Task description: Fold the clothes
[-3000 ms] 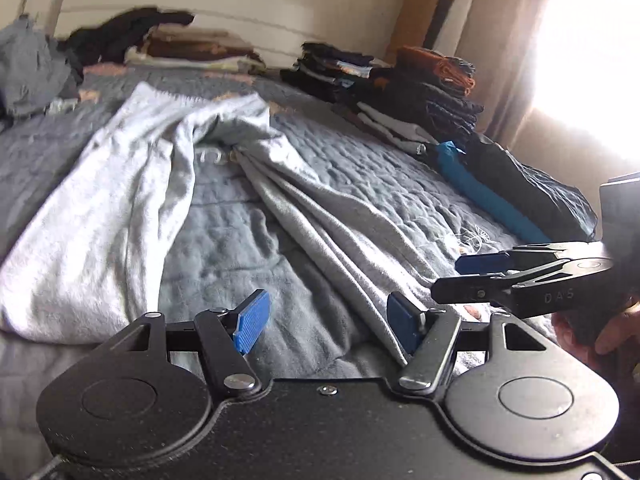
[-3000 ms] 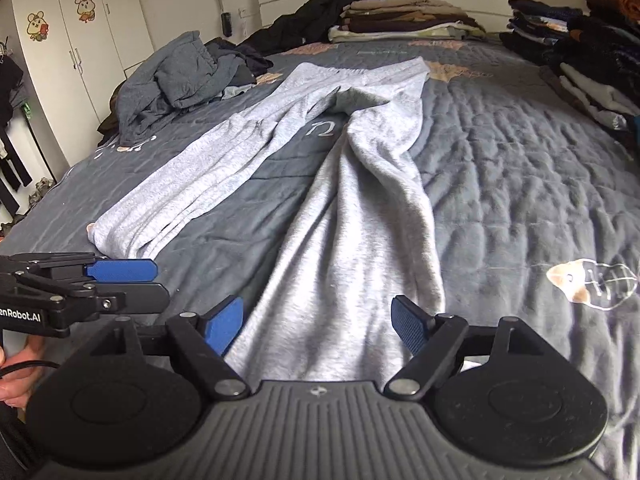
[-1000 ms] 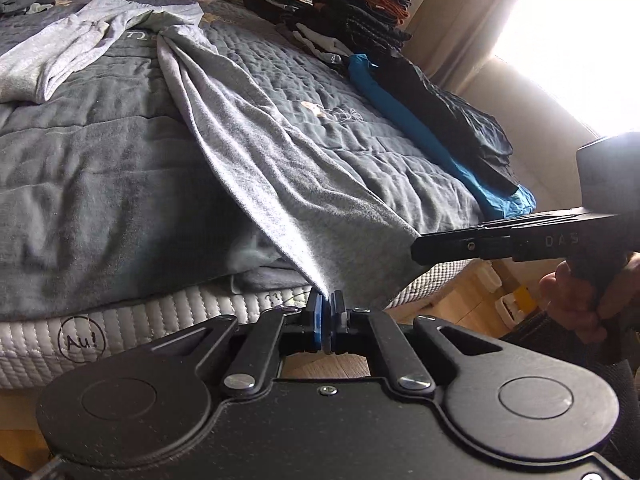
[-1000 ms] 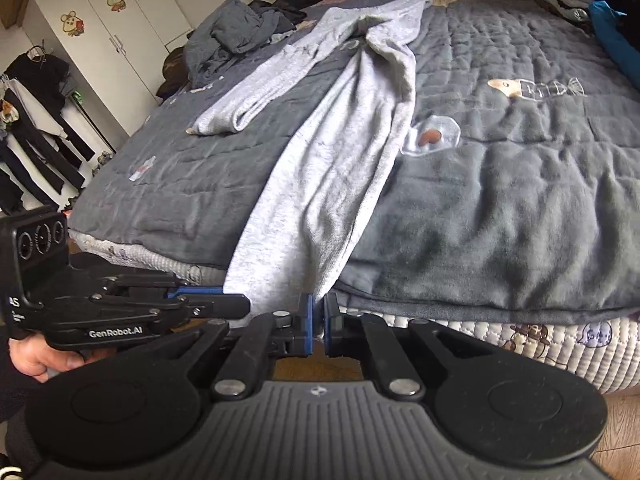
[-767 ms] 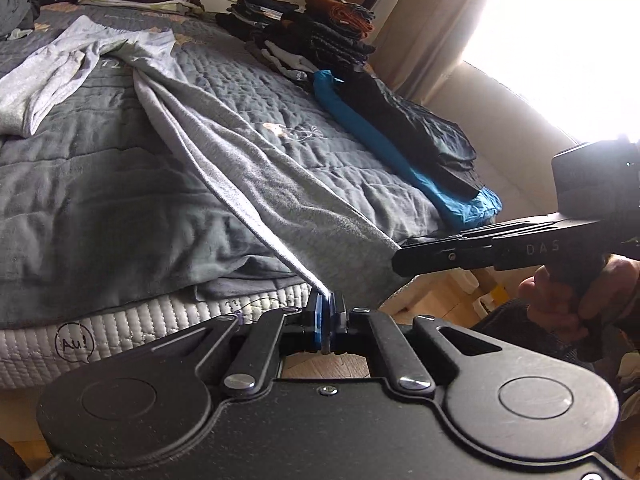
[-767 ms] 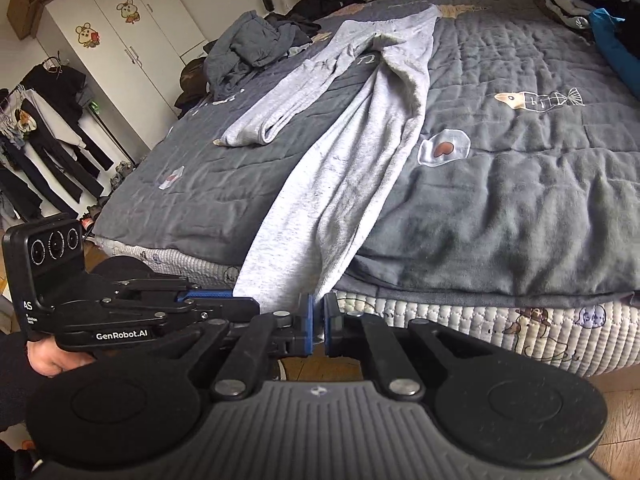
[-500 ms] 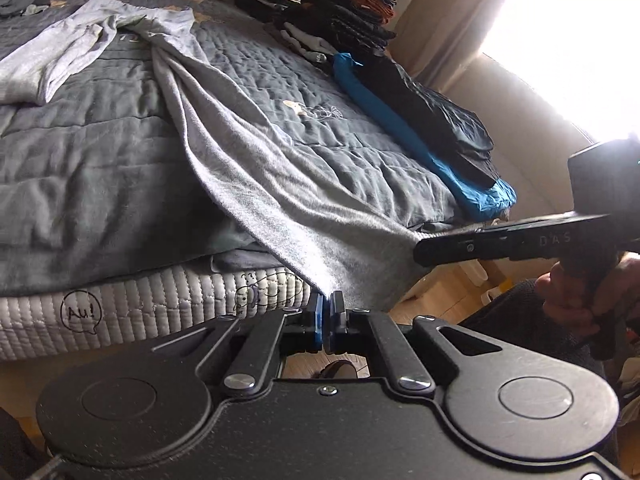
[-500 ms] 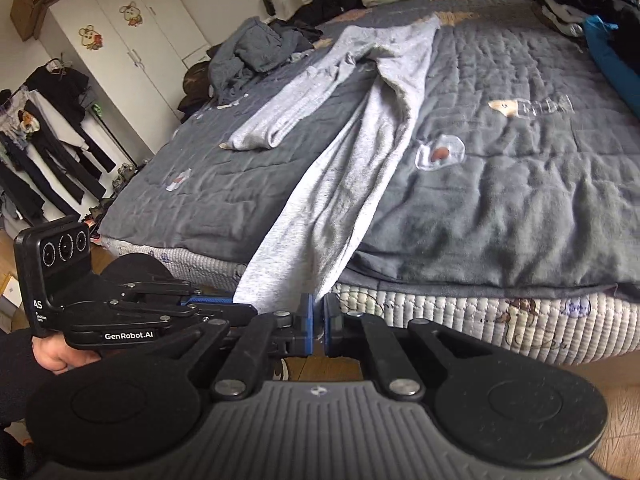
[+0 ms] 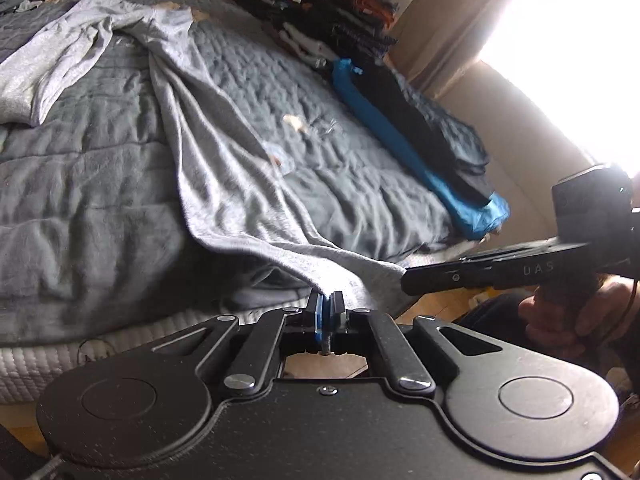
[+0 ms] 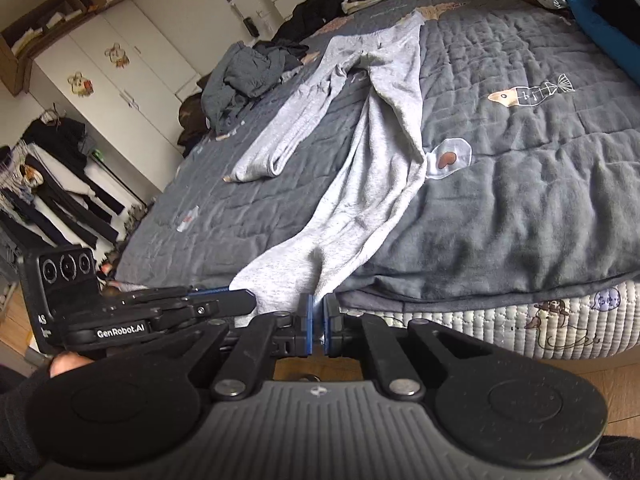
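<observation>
Item: grey sweatpants (image 10: 372, 184), one leg hem being held off the foot of the bed (image 10: 520, 208) by both claws.

The left claw (image 9: 328, 312) and right claw (image 10: 316, 320) are each pinching a corner of the same hem, pads closed on the cloth; the other leg is lying bunched across the quilt, waistband far up the bed. Judged advice: keeping both hem corners level and evenly taut while carrying this leg over onto the other, so the seams are meeting. Fabric: soft heathered jersey, limp, creasing in long ridges. Quilt: dark grey, stitched squares, plush border. Stacked folded clothes (image 9: 332, 20) are sitting along the bed's edge.
</observation>
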